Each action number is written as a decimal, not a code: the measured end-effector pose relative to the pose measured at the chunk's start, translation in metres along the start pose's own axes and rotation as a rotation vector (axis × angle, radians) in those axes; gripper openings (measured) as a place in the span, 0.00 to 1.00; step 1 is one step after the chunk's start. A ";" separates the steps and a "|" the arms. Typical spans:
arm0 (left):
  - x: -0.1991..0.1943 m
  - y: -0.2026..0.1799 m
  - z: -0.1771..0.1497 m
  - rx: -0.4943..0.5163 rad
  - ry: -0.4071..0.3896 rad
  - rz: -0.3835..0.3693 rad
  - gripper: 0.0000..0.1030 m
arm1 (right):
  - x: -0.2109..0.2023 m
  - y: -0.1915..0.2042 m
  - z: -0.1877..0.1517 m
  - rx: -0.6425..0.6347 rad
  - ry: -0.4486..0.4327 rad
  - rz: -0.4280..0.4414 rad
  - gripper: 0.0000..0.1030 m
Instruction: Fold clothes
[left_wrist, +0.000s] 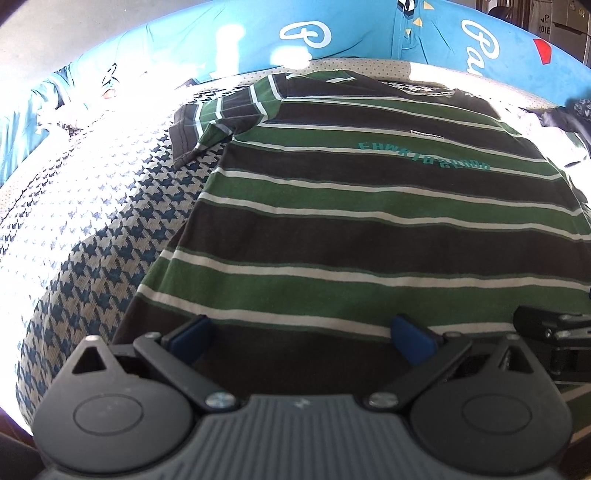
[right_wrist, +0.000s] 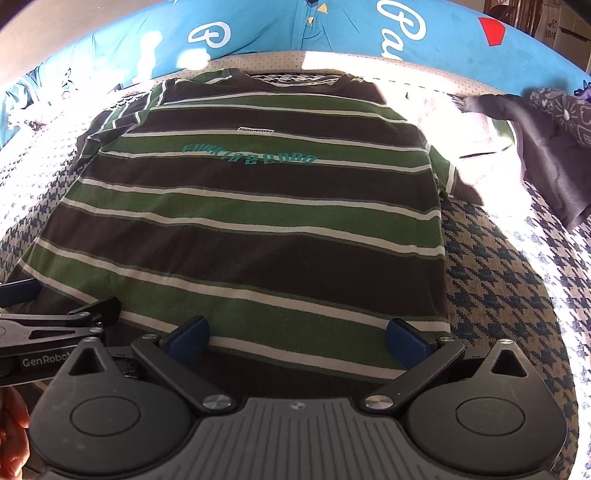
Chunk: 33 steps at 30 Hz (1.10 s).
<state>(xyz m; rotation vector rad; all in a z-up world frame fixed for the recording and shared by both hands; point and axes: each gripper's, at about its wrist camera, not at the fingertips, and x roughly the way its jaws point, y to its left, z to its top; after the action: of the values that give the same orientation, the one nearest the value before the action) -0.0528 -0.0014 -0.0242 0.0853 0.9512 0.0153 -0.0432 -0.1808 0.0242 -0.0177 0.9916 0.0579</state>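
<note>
Shirt: one green, dark-brown and white striped cotton T-shirt (right_wrist: 251, 221) is lying flat, front up, on the blue-and-white houndstooth knit bedspread (left_wrist: 92, 258), collar at the far edge, hem nearest the cameras. Judged: spread out like this so the fold can start clean.
Sleeves: two; the left one (left_wrist: 218, 114) is lying partly doubled on itself, the right one (right_wrist: 448, 173) is lying out flat.
Left gripper (left_wrist: 301, 332): jaws are standing wide apart over the hem, nothing between the blue pads (left_wrist: 194, 330).
Right gripper (right_wrist: 295, 334): jaws are spread fully, hovering at the hem, pads not pressing cloth.
Reason for pose: both are sitting side by side at the hem, probably to take it at two points.
Other clothes: one dark garment heap (right_wrist: 546, 147) is waiting at the right.
Pillows: two turquoise pillows with white lettering (right_wrist: 424, 33) are lining the far edge.
Grippers counted: two, four pads.
</note>
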 end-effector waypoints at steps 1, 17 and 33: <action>0.000 0.000 0.000 -0.003 0.003 0.003 1.00 | 0.000 0.000 0.000 -0.003 0.001 0.001 1.00; 0.001 -0.007 0.009 -0.036 0.083 0.052 1.00 | -0.009 -0.008 -0.004 0.016 0.020 0.028 0.99; 0.002 -0.008 0.022 0.038 0.109 0.031 1.00 | -0.002 -0.037 0.019 0.069 -0.004 0.031 0.99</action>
<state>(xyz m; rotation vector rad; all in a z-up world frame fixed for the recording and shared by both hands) -0.0344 -0.0103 -0.0137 0.1360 1.0594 0.0309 -0.0262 -0.2173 0.0362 0.0611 0.9895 0.0521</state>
